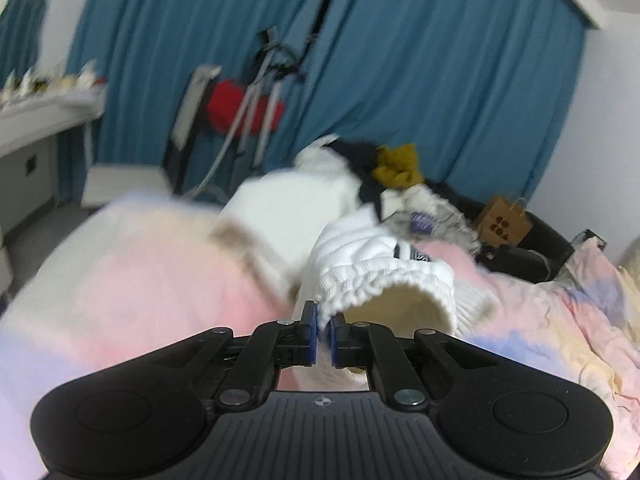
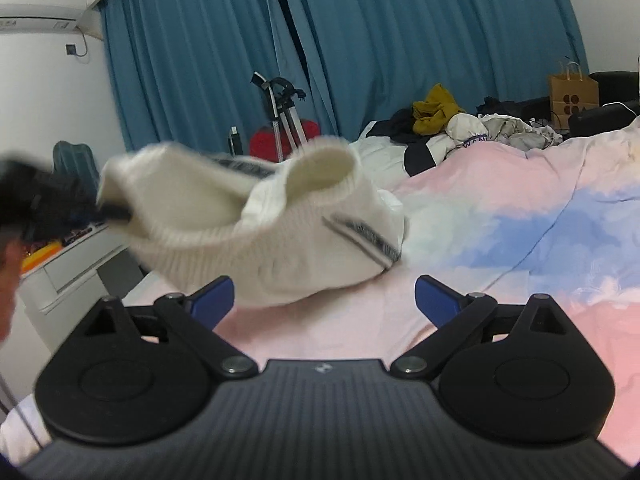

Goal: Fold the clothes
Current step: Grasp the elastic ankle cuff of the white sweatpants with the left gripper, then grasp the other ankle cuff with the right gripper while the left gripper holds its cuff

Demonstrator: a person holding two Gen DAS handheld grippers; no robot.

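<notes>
A white knit sweater (image 1: 360,264) with a grey striped band lies bunched on the pink and blue bedspread (image 1: 140,264). My left gripper (image 1: 323,324) is shut on the sweater's ribbed edge and lifts it. In the right wrist view the sweater (image 2: 280,236) is blurred and raised at its left end, where the left gripper (image 2: 100,212) holds it. My right gripper (image 2: 325,300) is open and empty, just in front of the sweater above the bedspread (image 2: 520,240).
A pile of other clothes (image 2: 460,128), with a mustard garment (image 1: 398,164), lies at the far end of the bed. A brown paper bag (image 2: 572,94), blue curtains (image 2: 400,40), a red bag with a folded tripod (image 1: 248,108) and a white desk (image 1: 40,120) stand around.
</notes>
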